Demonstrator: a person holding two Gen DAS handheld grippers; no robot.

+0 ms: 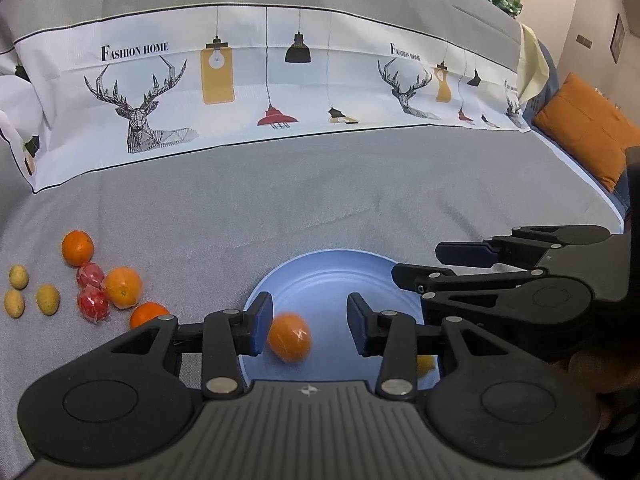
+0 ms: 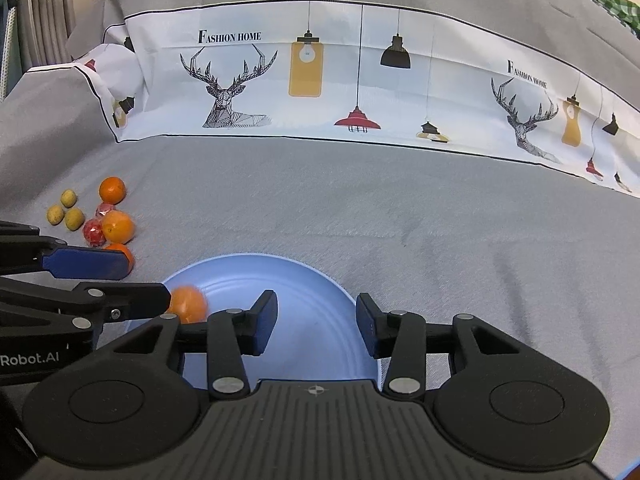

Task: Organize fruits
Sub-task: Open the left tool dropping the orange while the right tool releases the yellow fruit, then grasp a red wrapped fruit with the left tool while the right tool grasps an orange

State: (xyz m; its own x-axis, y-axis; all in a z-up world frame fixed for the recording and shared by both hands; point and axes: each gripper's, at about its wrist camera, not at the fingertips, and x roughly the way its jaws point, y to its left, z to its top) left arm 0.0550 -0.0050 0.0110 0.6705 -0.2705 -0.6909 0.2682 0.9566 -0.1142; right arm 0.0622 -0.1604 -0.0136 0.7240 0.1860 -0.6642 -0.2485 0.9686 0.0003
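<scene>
On blue plate [image 1: 320,276]: one orange [image 1: 289,342], blurred, between spread jaws of left gripper [image 1: 308,326], apparently released. Right gripper [image 2: 316,326] open, empty, over plate. Yellow item [image 1: 425,364] at 4 o'clock mostly hidden. Loose fruit pile [image 1: 96,284] at 9 o'clock on grey cloth [image 1: 320,200]: unsorted. Task early.

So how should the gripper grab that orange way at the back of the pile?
Grip the far orange across its round middle, coming down from above. It sits apart at the pile's back edge on the grey cloth, with only a red wrapped fruit close in front. Put the fingers on its left and right sides, which look free, probably with the left gripper.
</scene>
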